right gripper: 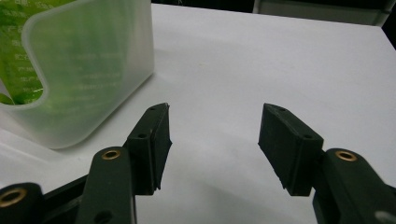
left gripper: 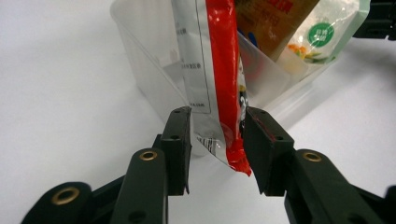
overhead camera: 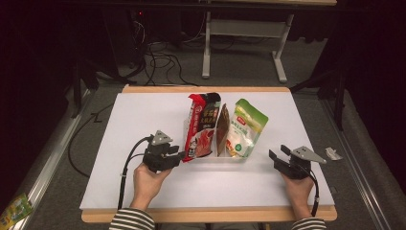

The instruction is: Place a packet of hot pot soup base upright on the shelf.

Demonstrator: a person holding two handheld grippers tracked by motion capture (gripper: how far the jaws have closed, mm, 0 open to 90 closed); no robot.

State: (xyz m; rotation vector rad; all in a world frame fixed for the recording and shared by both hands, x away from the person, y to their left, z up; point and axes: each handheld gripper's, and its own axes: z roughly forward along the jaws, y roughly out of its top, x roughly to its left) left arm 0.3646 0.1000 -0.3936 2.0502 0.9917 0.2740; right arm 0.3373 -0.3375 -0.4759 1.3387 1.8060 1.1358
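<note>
A clear plastic bin (overhead camera: 215,160) stands mid-table and holds three snack packets on end: a red and black one (overhead camera: 203,127), a brown one (overhead camera: 222,127) and a green and white one (overhead camera: 244,129). My left gripper (overhead camera: 184,155) is at the bin's left end. In the left gripper view (left gripper: 217,135) its jaws are narrowed onto the lower corner of the red packet (left gripper: 222,60), which hangs outside the bin wall (left gripper: 140,60). My right gripper (overhead camera: 277,152) rests on the table to the right of the bin, open and holding nothing (right gripper: 215,126), with the bin's corner (right gripper: 93,79) to its left.
The white table top (overhead camera: 143,124) has free room to the left, right and front of the bin. A small scrap (overhead camera: 333,153) lies near the right edge. A green packet (overhead camera: 16,208) lies on the floor at lower left. Cables and a desk frame stand beyond the table.
</note>
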